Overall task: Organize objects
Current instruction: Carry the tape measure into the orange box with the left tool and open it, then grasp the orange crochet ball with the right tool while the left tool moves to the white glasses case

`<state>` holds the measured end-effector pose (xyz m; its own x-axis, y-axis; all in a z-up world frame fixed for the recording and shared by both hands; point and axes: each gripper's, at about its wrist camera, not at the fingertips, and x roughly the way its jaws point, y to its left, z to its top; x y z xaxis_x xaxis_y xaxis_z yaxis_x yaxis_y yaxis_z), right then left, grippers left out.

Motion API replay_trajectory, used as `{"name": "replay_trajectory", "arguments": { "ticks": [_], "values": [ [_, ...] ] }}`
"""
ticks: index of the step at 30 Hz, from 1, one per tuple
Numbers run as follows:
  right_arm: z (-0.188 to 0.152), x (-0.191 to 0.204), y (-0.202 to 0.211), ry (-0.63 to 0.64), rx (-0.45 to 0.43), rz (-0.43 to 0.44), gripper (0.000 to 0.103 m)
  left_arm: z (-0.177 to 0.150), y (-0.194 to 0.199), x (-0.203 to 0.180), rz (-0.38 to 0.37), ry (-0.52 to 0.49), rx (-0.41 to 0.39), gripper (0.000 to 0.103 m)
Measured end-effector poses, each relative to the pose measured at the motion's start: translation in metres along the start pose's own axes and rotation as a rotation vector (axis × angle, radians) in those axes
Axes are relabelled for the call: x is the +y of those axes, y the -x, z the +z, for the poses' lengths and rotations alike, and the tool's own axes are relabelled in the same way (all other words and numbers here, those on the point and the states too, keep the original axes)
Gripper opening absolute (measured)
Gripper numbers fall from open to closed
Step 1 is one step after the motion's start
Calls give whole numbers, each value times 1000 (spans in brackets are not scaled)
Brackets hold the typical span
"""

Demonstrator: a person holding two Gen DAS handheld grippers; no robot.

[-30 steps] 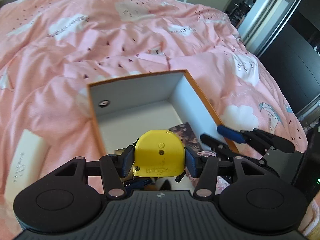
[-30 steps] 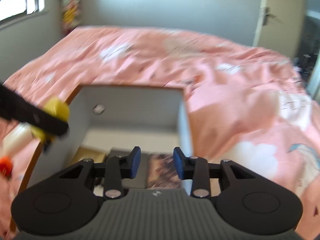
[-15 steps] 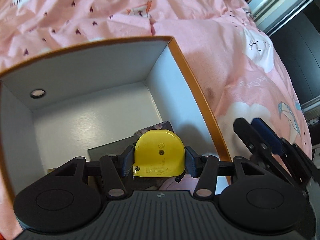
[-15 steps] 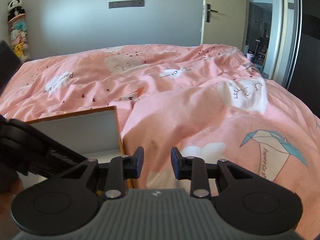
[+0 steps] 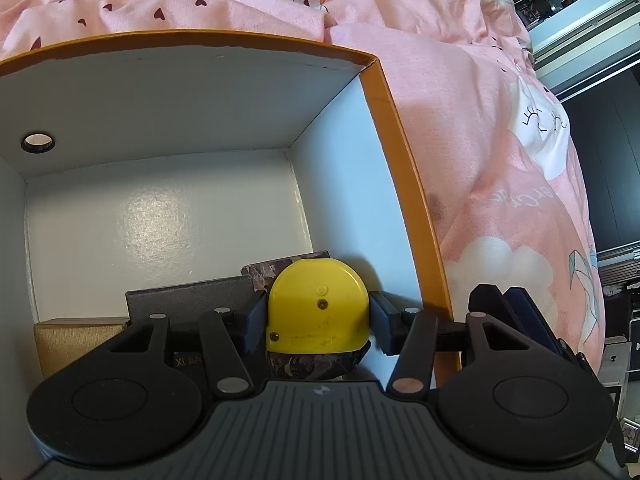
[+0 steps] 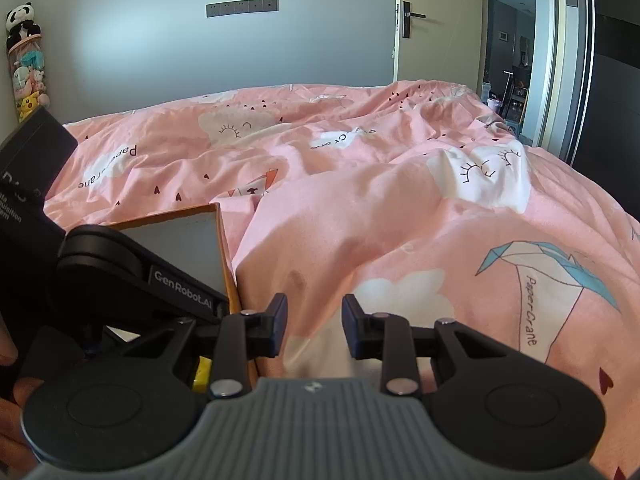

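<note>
My left gripper [image 5: 318, 316] is shut on a yellow, round-topped tape measure [image 5: 318, 304] and holds it low inside an orange box [image 5: 384, 92] with white walls, near its right wall. Under the yellow thing lie a dark patterned packet [image 5: 280, 268] and a dark grey flat box [image 5: 192, 294]. My right gripper [image 6: 315, 320] hangs over the pink bedspread [image 6: 400, 208] just right of the orange box [image 6: 222, 240], its jaws apart with nothing between them. From the left wrist view, its fingers [image 5: 520, 320] show outside the box's right wall.
A beige box [image 5: 80, 340] lies in the orange box's near left corner. The far half of the box floor [image 5: 160, 216] is bare white. A door [image 6: 436, 40] and a dark doorway stand past the bed's right side. Plush toys [image 6: 24, 60] hang on the left wall.
My left gripper has sunk into the orange box with the yellow tape measure still held. My right gripper has swung right, from facing the box to facing the bedspread.
</note>
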<state>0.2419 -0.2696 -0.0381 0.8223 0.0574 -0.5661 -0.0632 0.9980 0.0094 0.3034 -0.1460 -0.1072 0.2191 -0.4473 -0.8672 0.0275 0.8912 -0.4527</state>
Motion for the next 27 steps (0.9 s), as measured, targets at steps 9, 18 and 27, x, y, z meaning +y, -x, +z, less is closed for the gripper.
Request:
{"name": "replay_trajectory", "arguments": {
  "ticks": [9,18,27],
  "values": [
    [0,3,2,11,-4,2,32,-1,7,2,-15,-23,-10,74],
    [8,22,32,75,-76,44,32,-19,74,3,-12,-116,-148,63],
    [12,87,87,150,-123,295,40,-78,171,52,142,-183,-346,60]
  ]
}}
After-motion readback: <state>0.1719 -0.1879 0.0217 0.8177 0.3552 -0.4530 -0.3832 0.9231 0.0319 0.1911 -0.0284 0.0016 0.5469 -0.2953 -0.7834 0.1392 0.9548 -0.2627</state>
